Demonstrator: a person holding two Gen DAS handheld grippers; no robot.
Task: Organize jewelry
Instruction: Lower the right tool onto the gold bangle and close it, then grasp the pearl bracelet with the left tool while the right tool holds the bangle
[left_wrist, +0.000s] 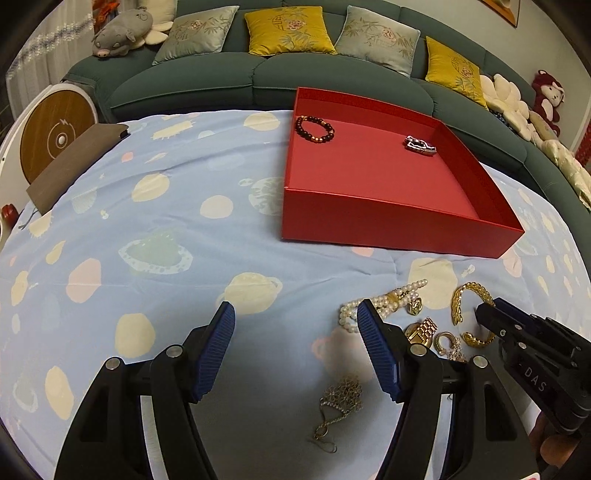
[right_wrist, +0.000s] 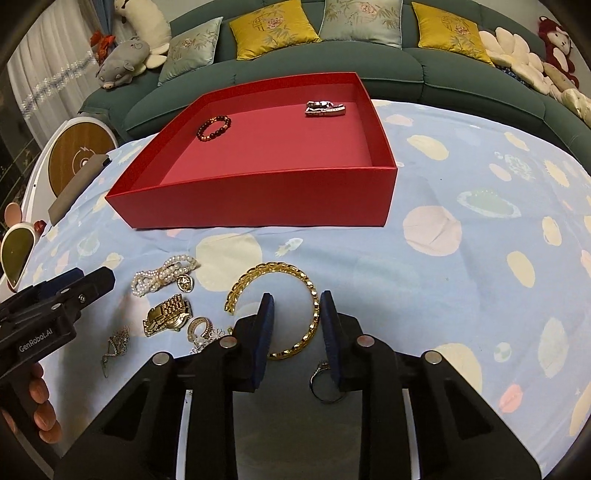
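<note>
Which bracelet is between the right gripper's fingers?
The gold open bangle. The right gripper straddles its band; the pearl bracelet lies apart, the beaded one sits in the red box.

One red box (right_wrist: 258, 201), two bracelets (right_wrist: 214, 127) inside, two tools (right_wrist: 295, 325).

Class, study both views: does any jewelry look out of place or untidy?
Yes. Only the beaded bracelet and silver piece lie in the red box. The pearls, gold bangle and chain lie scattered on the cloth.
</note>
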